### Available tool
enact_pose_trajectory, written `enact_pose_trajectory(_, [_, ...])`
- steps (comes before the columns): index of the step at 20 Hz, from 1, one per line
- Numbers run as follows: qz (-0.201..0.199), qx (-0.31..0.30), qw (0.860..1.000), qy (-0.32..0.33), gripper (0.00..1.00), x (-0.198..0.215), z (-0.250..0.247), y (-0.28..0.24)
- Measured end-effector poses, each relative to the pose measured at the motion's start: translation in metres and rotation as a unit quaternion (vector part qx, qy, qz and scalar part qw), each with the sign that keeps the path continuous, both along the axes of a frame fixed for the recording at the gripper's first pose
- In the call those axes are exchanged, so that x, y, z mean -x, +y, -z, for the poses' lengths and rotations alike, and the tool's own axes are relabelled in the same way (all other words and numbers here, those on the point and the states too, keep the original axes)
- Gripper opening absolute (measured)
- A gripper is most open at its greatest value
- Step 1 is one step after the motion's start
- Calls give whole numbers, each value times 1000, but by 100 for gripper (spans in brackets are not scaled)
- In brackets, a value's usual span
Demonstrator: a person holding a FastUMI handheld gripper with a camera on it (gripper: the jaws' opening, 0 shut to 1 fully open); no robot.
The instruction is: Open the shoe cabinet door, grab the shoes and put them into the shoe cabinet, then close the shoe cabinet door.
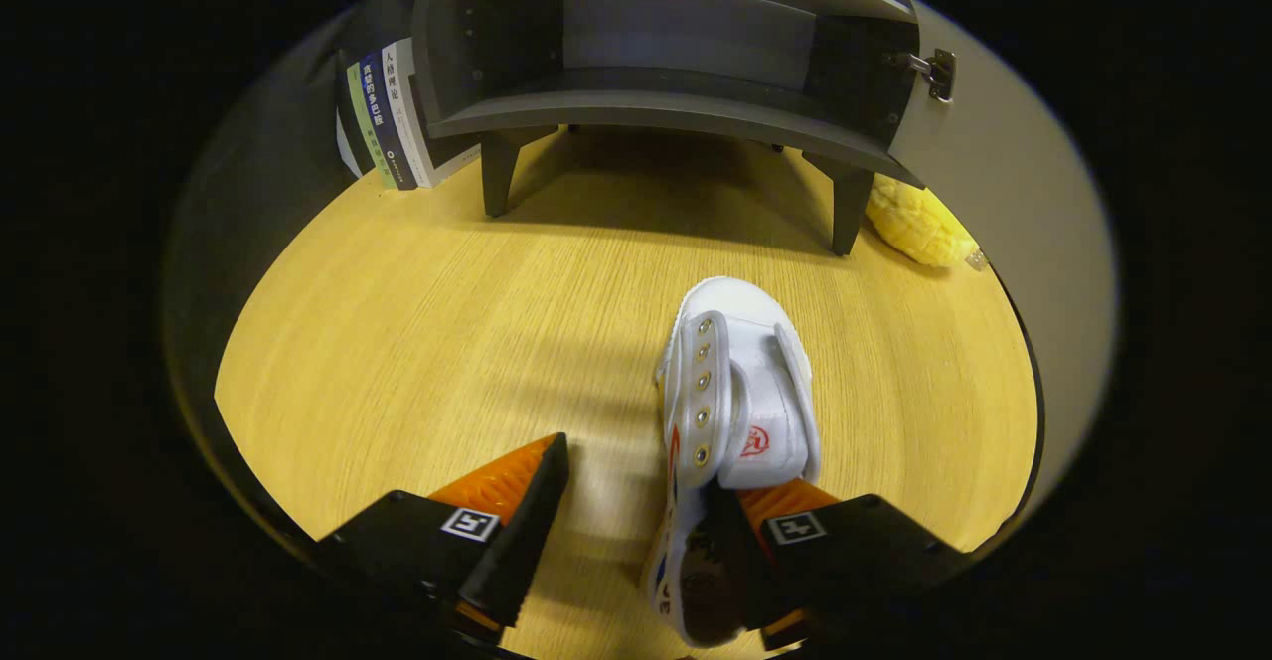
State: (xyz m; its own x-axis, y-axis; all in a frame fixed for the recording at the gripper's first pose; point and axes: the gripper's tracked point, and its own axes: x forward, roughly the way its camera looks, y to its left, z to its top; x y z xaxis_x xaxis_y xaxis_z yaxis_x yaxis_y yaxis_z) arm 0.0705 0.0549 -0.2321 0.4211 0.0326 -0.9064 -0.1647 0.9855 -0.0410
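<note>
The claw (636, 501) gapes wide, holding nothing; the white shoe (730, 412) lies against its right finger (740, 541).

Hand-held gripper (636, 531): wedge-shaped ribbed fingers, square tag markers.

Warm, fairly bright light falls on the wooden surface (417, 342), which reads evenly lit ahead of the claw (636, 511). The shoe cabinet (676, 64) beyond casts a broad soft shadow beneath itself, and its open interior is dim. Faint striped shadows cross the surface just ahead of the claw's fingers. The white shoe (740, 392) is bright but keeps its detail, without harsh glare. Fisheye distortion bends the cabinet's shelves and the surface's rim into curves. Focus is sharp mid-scene; the fingers close up look slightly soft.
</note>
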Motion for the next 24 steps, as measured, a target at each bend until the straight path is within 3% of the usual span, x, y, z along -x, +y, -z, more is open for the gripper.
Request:
enact_pose_trajectory(3, [14,9,1000,-3,26,-7,0,-9])
enact_pose_trajectory(5, [1,1,1000,-1,11,-6,1,-6])
enact_pose_trajectory(8, [3,-6,1000,1,3,-7,1,-6])
enact_pose_trajectory(15, [-9,-3,999,-39,3,-14,-24,-9])
enact_pose_trajectory(24, [-32,-23,990,-138,3,-44,-139,-8])
